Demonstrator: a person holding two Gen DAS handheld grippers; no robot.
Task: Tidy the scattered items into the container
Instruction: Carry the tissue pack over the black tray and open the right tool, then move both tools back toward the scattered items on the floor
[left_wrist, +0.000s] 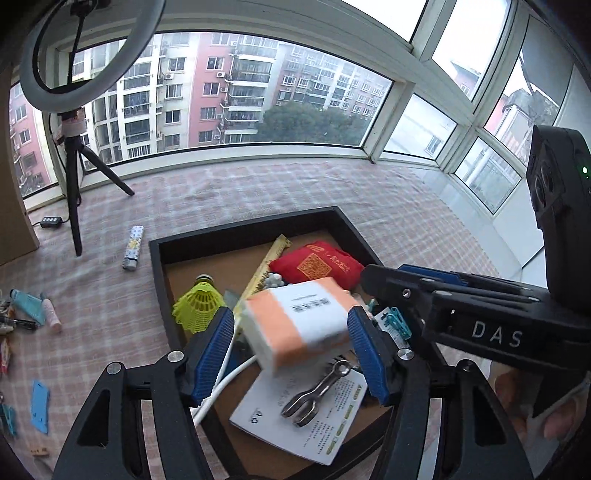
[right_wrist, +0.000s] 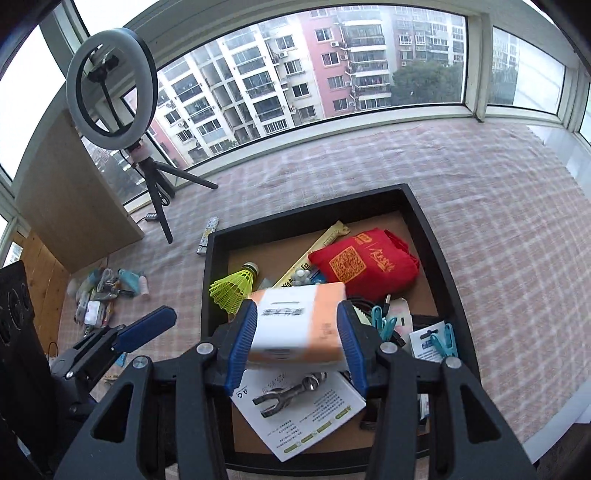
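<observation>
A black tray (left_wrist: 255, 225) (right_wrist: 317, 206) lies on the checked cloth and holds a red bag (left_wrist: 317, 267) (right_wrist: 364, 264), a yellow shuttlecock (left_wrist: 199, 304) (right_wrist: 234, 286), a white leaflet (right_wrist: 299, 417) and a metal tool (left_wrist: 317, 391) (right_wrist: 291, 391). An orange-and-white tissue pack (left_wrist: 299, 325) (right_wrist: 299, 325) hangs above the tray. My right gripper (right_wrist: 300, 345) is shut on the pack. My left gripper (left_wrist: 291, 352) is open, with its blue fingers either side of the pack. In the left wrist view the right gripper's arm reaches in from the right.
Loose items lie on the cloth left of the tray: a patterned tube (left_wrist: 133, 246) (right_wrist: 207, 235), a teal tube (left_wrist: 27, 303), a blue card (left_wrist: 40, 406) and a heap of small things (right_wrist: 99, 299). A ring light on a tripod (left_wrist: 74, 173) (right_wrist: 110, 85) stands by the window.
</observation>
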